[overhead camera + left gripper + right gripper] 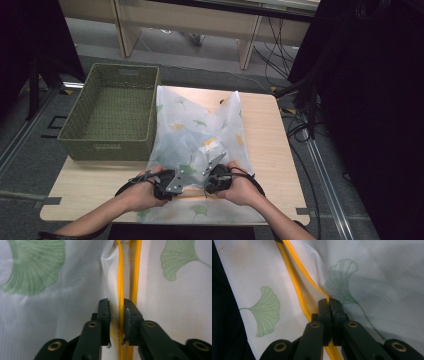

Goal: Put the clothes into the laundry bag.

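A white mesh bag (195, 125) printed with green and yellow ginkgo leaves lies across the table, and its yellow zipper (120, 270) runs near the front edge. My left gripper (117, 302) is open, its jaws a little apart astride one yellow zipper band, with mesh between them. My right gripper (329, 301) is shut on the upper yellow zipper edge (294, 277) and pinches it together with the mesh. In the high view the left gripper (172, 182) and the right gripper (212, 177) sit close together over the bag's near end, each held by a hand.
An empty green woven basket (112, 110) stands at the table's back left, touching the bag's left side. The wooden table (270, 145) shows bare to the right of the bag. Cables trail on the floor to the right.
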Motion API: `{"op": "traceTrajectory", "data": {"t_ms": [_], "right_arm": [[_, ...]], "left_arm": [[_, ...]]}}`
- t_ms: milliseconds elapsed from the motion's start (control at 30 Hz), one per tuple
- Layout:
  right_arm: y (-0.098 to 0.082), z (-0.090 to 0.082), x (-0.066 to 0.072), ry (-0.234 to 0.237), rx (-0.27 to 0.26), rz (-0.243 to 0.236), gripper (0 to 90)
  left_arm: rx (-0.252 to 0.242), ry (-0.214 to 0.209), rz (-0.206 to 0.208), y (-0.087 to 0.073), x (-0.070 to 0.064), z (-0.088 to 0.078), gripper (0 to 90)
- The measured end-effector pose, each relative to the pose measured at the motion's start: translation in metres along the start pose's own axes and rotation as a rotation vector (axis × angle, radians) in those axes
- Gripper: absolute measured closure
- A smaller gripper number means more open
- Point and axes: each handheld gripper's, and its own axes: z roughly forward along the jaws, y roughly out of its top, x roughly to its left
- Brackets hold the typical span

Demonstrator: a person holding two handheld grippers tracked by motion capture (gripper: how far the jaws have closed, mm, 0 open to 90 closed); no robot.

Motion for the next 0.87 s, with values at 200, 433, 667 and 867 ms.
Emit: {"op": "traceTrajectory", "data": {"t_ms": [200,433,667,867], "right_arm": [[-0.002,-0.007,-0.001,0.041,-0.036,0.039,77.9],[-0.014,-0.029,-0.004,0.037,-0.085,0.085,67.9],[-0.039,-0.045,-0.010,0.005,-0.142,0.146,62.4],[-0.059,-0.046,-0.013,-0.002,-0.210,0.191,62.1]], "left_arm": [[-0.123,0.037,-0.122,-0.013,0.001,-0.032,53.6],[-0.231,0.136,-0.304,-0.039,-0.002,-0.064,43.0],[-0.284,0.209,-0.409,-0.059,-0.014,-0.071,38.7],[-0.259,0.257,-0.437,-0.066,-0.012,-0.069,38.2]]}}
